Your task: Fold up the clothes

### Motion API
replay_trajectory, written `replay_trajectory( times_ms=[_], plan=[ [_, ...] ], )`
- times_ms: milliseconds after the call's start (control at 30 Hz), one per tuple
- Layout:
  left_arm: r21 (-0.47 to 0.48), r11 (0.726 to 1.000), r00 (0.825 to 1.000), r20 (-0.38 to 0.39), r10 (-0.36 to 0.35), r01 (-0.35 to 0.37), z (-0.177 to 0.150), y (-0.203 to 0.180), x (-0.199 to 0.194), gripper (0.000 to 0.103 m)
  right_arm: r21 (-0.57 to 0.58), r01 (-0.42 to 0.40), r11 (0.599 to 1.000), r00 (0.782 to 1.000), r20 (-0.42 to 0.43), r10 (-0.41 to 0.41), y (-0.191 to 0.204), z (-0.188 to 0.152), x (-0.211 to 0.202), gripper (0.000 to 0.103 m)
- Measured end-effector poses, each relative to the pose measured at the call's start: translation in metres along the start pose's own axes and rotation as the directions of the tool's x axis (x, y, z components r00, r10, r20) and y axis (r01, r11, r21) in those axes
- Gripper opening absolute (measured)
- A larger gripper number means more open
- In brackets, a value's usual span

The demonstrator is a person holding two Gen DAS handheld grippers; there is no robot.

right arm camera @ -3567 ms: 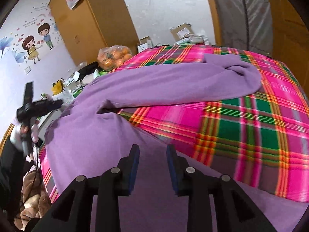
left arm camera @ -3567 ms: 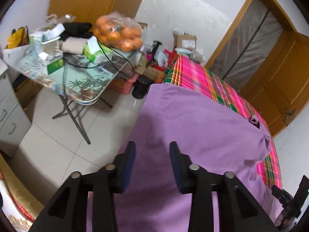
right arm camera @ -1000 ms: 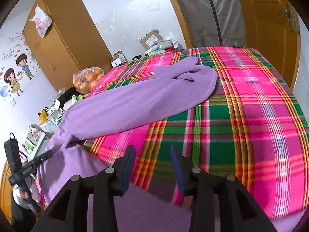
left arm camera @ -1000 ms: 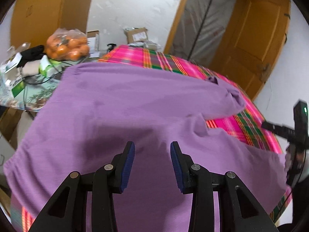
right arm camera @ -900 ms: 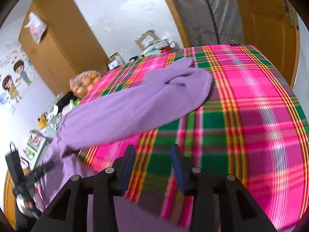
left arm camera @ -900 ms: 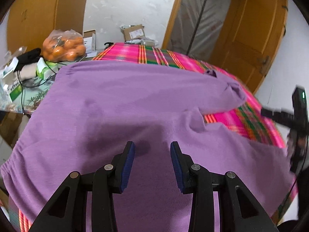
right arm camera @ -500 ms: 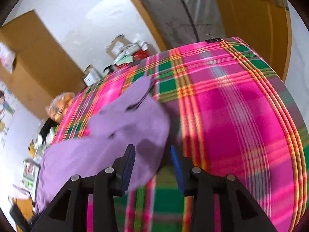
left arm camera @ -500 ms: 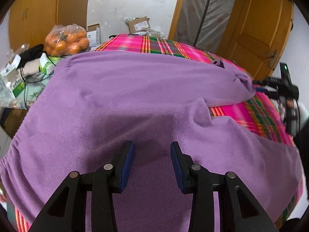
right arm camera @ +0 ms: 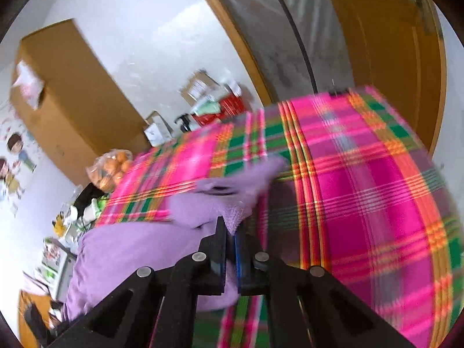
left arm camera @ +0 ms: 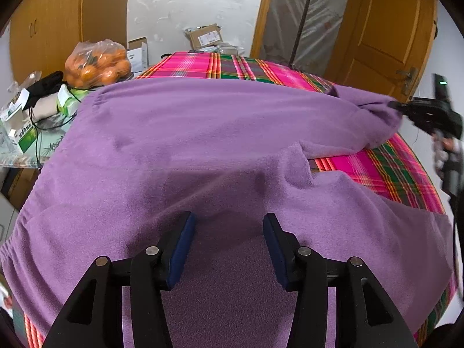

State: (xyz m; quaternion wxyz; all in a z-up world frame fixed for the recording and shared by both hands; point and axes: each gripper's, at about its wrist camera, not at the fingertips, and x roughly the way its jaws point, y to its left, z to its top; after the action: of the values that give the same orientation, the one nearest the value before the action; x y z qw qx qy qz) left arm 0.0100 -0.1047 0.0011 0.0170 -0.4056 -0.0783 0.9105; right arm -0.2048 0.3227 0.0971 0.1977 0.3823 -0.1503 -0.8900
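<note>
Item: purple fleece trousers (left arm camera: 220, 133), spread over a bed covered by a pink-and-green plaid sheet (left arm camera: 388, 171). The waistband end is seen at the left in the left wrist view, hanging past the bed's edge; one leg is stretched across the bed toward the far right, the other lies along the near right side.

Left gripper (left arm camera: 229, 232): held above the seat of the trousers, jaws spread wide, nothing between the blue pads (left arm camera: 181, 243). Whether the pads touch the cloth cannot be told.

Right gripper (right arm camera: 232, 237): jaws drawn together on the cuff of the far trouser leg (right arm camera: 235, 200); a tuft of purple cloth is pinched between the pads and stands up above them. In the left wrist view the same gripper (left arm camera: 426, 116) is seen at the right edge, at the end of the stretched leg, with part of a hand (left arm camera: 448, 148) on its handle. The right wrist view is blurred.

Surroundings: a glass-topped side table (left arm camera: 34, 150) left of the bed, carrying a bag of oranges (left arm camera: 97, 63), boxes and cables; a wooden wardrobe (left arm camera: 52, 23); cardboard boxes (left arm camera: 204, 36) by the far wall; a wooden door (left arm camera: 385, 37).
</note>
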Motion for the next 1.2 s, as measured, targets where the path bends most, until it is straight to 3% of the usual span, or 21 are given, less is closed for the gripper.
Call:
replay_trajectory(
  times_ms=[133,200,267,300,400,500,600,800,933,967,1000,1067,1167,1200],
  plan=[
    [-0.004,1.0,1.0,0.001,-0.005,0.005,-0.001,0.001,0.0,0.051,-0.008,0.005,1.0,1.0,-0.027,-0.005,0.021,-0.036,-0.034,0.008],
    [-0.006,1.0,1.0,0.001,-0.008,0.008,-0.001,0.001,-0.001,0.051,-0.015,-0.029,0.999,0.99,-0.138,0.027,0.027,-0.062,-0.027,0.01],
    [-0.008,1.0,1.0,0.002,-0.01,0.01,-0.001,0.002,-0.001,0.051,-0.017,-0.082,0.996,0.967,-0.242,0.075,0.03,-0.086,-0.017,0.022],
    [-0.009,1.0,1.0,0.002,-0.011,0.011,-0.001,0.002,-0.001,0.051,-0.006,-0.09,0.996,0.964,-0.25,0.086,0.028,-0.091,-0.017,0.03],
    [-0.014,1.0,1.0,0.004,-0.018,0.018,-0.001,0.002,-0.001,0.051,0.049,-0.085,0.995,0.973,-0.211,0.094,0.014,-0.099,-0.023,0.03],
    [-0.02,0.999,1.0,0.005,-0.025,0.025,-0.001,0.003,-0.002,0.051,0.106,-0.008,0.994,0.996,-0.087,0.017,-0.006,-0.086,-0.039,0.033],
    [-0.023,0.999,1.0,0.006,-0.029,0.029,-0.001,0.004,-0.002,0.051,-0.043,0.156,0.987,0.987,-0.024,-0.157,-0.01,-0.064,-0.037,0.034],
    [-0.043,0.998,0.999,0.011,-0.049,0.05,-0.001,0.007,-0.002,0.051,-0.283,0.237,0.929,0.96,-0.078,-0.269,-0.007,-0.042,0.01,0.035],
    [-0.05,0.997,0.998,0.013,-0.056,0.057,-0.001,0.008,-0.003,0.051,-0.201,0.196,0.96,0.962,-0.152,-0.228,-0.03,-0.034,0.027,0.035],
    [-0.051,0.997,0.998,0.013,-0.057,0.058,-0.001,0.008,-0.003,0.051,-0.173,0.184,0.968,0.964,-0.158,-0.212,-0.034,-0.032,0.028,0.027],
    [-0.053,0.997,0.998,0.013,-0.059,0.06,-0.001,0.008,-0.003,0.051,-0.144,0.173,0.974,0.967,-0.163,-0.196,-0.038,-0.029,0.029,0.0],
    [-0.057,0.996,0.998,0.014,-0.063,0.064,-0.001,0.008,-0.003,0.051,-0.067,0.095,0.993,0.983,-0.148,-0.104,-0.043,-0.025,0.019,0.0],
    [-0.064,0.996,0.998,0.016,-0.069,0.07,-0.001,0.009,-0.003,0.051,0.014,-0.015,1.0,0.998,-0.061,0.016,-0.041,-0.021,-0.011,0.0],
    [-0.066,0.995,0.997,0.017,-0.071,0.072,-0.001,0.01,-0.003,0.051,0.002,-0.015,1.0,0.999,-0.048,0.015,-0.037,-0.02,-0.016,0.0]
  ],
)
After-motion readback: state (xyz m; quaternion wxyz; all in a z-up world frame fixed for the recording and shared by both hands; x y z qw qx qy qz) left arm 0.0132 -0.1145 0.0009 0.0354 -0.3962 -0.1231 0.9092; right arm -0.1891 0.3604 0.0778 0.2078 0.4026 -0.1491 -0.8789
